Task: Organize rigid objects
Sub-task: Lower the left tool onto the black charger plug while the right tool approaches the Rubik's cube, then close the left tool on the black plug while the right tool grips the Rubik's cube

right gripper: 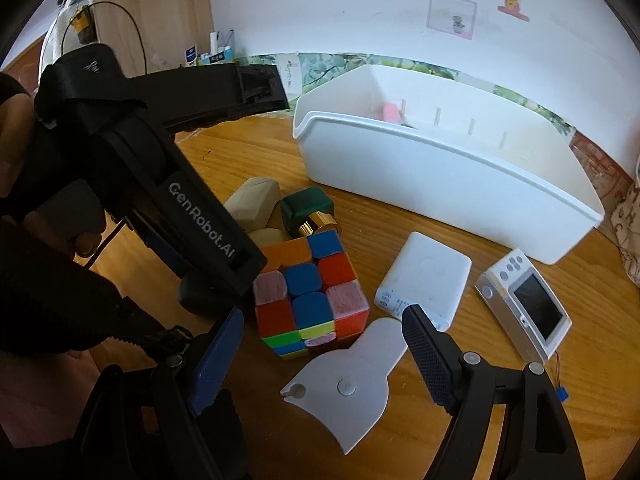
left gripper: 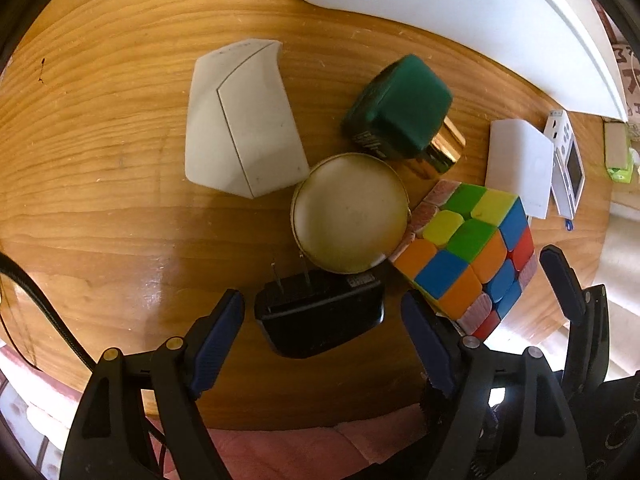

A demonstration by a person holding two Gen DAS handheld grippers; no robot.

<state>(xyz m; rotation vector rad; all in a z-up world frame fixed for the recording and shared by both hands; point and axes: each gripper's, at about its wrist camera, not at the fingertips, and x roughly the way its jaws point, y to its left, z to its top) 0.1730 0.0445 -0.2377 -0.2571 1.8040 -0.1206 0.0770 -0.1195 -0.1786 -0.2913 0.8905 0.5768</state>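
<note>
Left tongs (left gripper: 322,334), jaws wide and empty, poised above a black plug adapter (left gripper: 320,316) that lies on the wooden tabletop (left gripper: 100,200) between the blue pads without touching them, prongs pointing away. Right tongs (right gripper: 324,354), jaws likewise wide and holding nothing, hang over a flat white plastic piece (right gripper: 348,380) lying near the tabletop's near edge. Just beyond the adapter sits a round tin (left gripper: 351,213) with a pale lid; touching its right side is a scrambled puzzle cube (left gripper: 468,256). Behind the tin lies a dark green bottle (left gripper: 400,110) on its side, gold cap (left gripper: 440,152) toward the cube; left of it a white angular gadget (left gripper: 240,120) rests beside the tin. To the right of the cube lies a white power bank (right gripper: 424,280), and just beside that a small white handheld device (right gripper: 528,304) with a dark screen. Farthest back stands a long white bin (right gripper: 440,176) near the wall, with a pink item (right gripper: 391,112) inside; what it is cannot be told. A hand (right gripper: 60,220) grips the handle of the left tongs at left.
</note>
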